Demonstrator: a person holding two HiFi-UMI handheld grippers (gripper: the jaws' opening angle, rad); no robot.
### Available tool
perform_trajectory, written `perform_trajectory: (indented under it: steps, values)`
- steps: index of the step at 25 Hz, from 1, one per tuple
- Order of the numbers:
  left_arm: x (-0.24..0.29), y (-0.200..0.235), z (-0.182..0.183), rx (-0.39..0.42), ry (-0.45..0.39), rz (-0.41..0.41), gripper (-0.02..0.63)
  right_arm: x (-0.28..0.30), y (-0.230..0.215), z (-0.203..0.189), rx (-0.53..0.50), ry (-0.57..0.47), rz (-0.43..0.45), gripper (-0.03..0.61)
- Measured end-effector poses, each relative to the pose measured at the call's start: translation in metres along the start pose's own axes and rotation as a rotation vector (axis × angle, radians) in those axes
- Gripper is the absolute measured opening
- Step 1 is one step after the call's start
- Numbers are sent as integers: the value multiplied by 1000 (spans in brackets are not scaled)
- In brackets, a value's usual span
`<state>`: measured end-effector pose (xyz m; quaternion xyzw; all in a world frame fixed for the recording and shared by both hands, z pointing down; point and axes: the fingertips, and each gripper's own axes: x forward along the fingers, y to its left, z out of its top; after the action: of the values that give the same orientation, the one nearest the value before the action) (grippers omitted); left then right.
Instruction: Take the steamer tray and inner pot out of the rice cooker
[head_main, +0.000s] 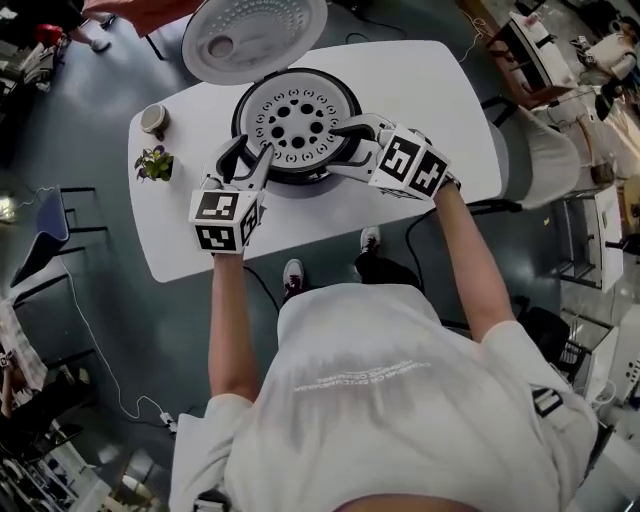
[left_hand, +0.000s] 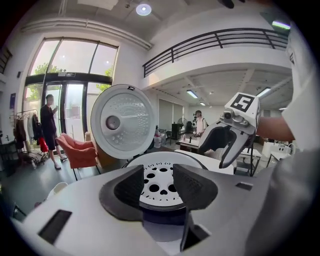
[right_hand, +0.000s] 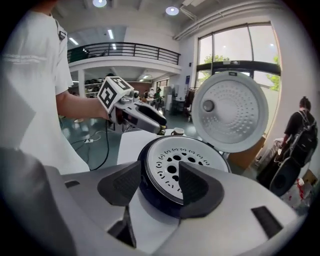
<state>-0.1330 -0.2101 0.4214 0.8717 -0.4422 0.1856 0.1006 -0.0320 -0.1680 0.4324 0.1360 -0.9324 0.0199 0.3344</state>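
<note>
- Fingers (left_hand: 131, 187) of your left gripper (left_hand: 160, 186) stand apart and grip nothing; the near edge of the steamer tray (head_main: 275, 100) shows in the gap between them.
- From the head view, that gripper sits at the left front edge of the rice cooker (head_main: 241, 118), its tips just beside the dark rim.
- Your right gripper (right_hand: 160, 182) comes in from the right side of the cooker. Its fingers (right_hand: 197, 187) are also open and straddle the rim, one over the tray and one outside the dark wall, clamping on neither.
- The tray, a white round disc full of holes, lies flat in the top of the cooker.
- The cooker's lid (head_main: 255, 35) stands open on the far side, its pale inner face showing.
- The cooker sits near the middle of a white worktop (head_main: 420, 90).
- A small potted plant (head_main: 154, 162) and a round cup (head_main: 153, 119) sit near the worktop's left edge, well apart from the cooker.
</note>
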Motion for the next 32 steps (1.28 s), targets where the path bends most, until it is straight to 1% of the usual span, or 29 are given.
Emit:
perform_trajectory:
  steps: [4,7,10,14,18,23,25,27,30,32]
  values:
    - [-3,5,0,-34,4,59,199,12,7,-2,-74,51,145,253]
    - [-13,6,-9,-75,7,114,199,21,16,-9,-136,117,267,253]
    - [-19,7,-19,-102,4,151,199,31,20,-19,-207,203,343,253]
    - [-26,7,-34,-135,11,166,199,44,23,-29,-301,315,412,252]
    - [-30,7,-42,-140,27,145,199,54,29,-37,-374,405,474,253]
    - [-31,12,-49,-132,33,107,199,66,39,-44,-388,485,538,253]
    - [-32,16,-51,-135,32,98,199,70,42,-46,-381,496,564,253]
    - [-32,20,-52,-138,30,92,199,76,40,-51,-385,510,573,261]
    - [-32,22,-51,-143,25,87,199,78,41,-58,-392,548,585,293]
    - [-33,21,-50,-147,22,86,199,77,42,-57,-380,549,592,290]
